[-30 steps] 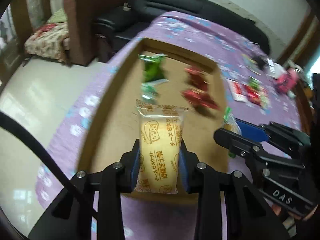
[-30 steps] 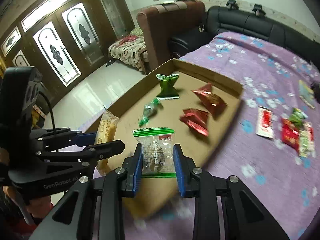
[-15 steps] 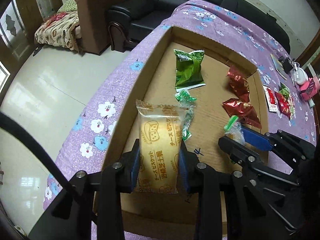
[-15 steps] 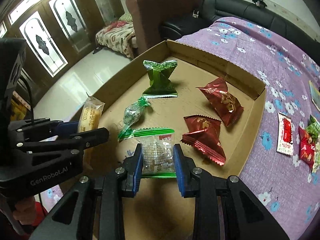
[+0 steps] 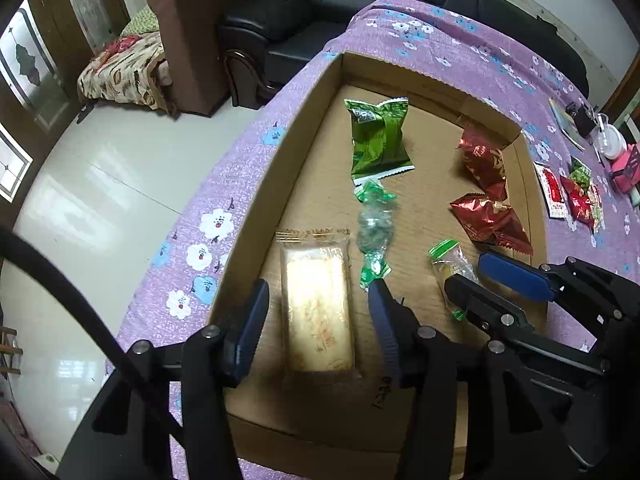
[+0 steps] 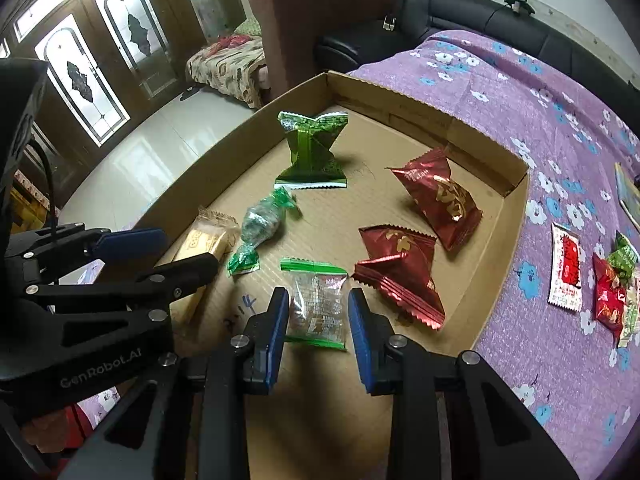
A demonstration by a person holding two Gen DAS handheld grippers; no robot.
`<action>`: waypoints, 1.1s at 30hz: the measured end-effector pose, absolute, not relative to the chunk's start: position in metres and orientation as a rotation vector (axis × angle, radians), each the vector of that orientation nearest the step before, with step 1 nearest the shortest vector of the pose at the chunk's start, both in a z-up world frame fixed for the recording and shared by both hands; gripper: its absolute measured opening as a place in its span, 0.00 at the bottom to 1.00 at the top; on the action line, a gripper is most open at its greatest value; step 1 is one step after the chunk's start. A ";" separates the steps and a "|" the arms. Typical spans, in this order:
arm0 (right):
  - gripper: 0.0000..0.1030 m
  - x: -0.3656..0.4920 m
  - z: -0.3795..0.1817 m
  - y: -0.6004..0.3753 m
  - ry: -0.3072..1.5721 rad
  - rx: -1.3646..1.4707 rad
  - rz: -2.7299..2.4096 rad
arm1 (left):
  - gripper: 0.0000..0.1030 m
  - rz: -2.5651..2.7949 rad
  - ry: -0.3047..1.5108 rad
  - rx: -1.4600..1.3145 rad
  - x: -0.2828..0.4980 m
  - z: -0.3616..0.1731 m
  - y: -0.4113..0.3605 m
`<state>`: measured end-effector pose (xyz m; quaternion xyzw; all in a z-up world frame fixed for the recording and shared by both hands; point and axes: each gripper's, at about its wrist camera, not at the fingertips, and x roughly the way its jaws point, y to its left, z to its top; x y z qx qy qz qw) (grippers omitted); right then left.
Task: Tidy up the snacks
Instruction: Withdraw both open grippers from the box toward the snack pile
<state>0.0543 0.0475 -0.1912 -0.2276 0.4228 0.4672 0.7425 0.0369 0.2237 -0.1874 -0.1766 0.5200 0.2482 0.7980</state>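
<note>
A shallow cardboard box [image 5: 256, 208] lies on the purple flowered cloth. My left gripper [image 5: 318, 312] is open; a yellow biscuit packet [image 5: 318, 312] lies flat on the box floor between its fingers, untouched. My right gripper [image 6: 318, 318] is open around a clear packet with green ends [image 6: 318, 308], which rests on the box floor. The same clear packet shows in the left wrist view [image 5: 452, 264]. Inside the box also lie a green packet [image 6: 314, 150], a green twisted candy [image 6: 262, 226] and two red packets [image 6: 440, 196] [image 6: 400, 268].
Loose snack packets [image 6: 566, 272] lie on the purple cloth [image 6: 540, 112] to the right of the box. A brown armchair [image 6: 320, 12] and a black sofa [image 6: 460, 12] stand beyond the table. The table's left edge drops to a tiled floor [image 5: 80, 200].
Both grippers have lowered into the box and opened. The yellow biscuit packet and the clear green-ended packet now lie released on the box floor.
</note>
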 end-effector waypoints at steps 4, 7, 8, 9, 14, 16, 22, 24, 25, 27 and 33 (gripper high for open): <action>0.30 0.052 -0.191 0.045 0.922 -0.512 1.021 | 0.52 0.543 1.109 -0.379 0.034 -0.185 0.222; 0.31 0.050 -0.191 0.042 0.929 -0.518 1.027 | 0.52 0.551 1.095 -0.377 0.029 -0.182 0.217; 0.35 0.048 -0.190 0.040 0.929 -0.522 1.029 | 0.52 0.555 1.089 -0.375 0.028 -0.180 0.215; 0.39 0.047 -0.190 0.039 0.925 -0.526 1.029 | 0.52 0.565 1.082 -0.367 0.026 -0.178 0.212; 0.44 0.039 -0.184 0.026 0.911 -0.537 1.043 | 0.52 0.591 1.050 -0.334 0.019 -0.172 0.193; 0.45 0.036 -0.183 0.017 0.901 -0.548 1.043 | 0.52 0.587 1.042 -0.330 0.017 -0.170 0.183; 0.47 0.033 -0.176 -0.012 0.901 -0.533 1.050 | 0.52 0.574 1.013 -0.321 0.013 -0.162 0.152; 0.49 0.032 -0.173 -0.026 0.899 -0.523 1.051 | 0.52 0.559 1.006 -0.317 0.014 -0.159 0.138; 0.49 0.032 -0.172 -0.031 0.898 -0.522 1.049 | 0.52 0.549 1.005 -0.314 0.014 -0.158 0.133; 0.49 0.034 -0.169 -0.044 0.895 -0.512 1.046 | 0.52 0.528 1.004 -0.316 0.017 -0.156 0.120; 0.51 0.038 -0.167 -0.091 0.908 -0.470 1.024 | 0.53 0.468 1.012 -0.297 0.030 -0.153 0.081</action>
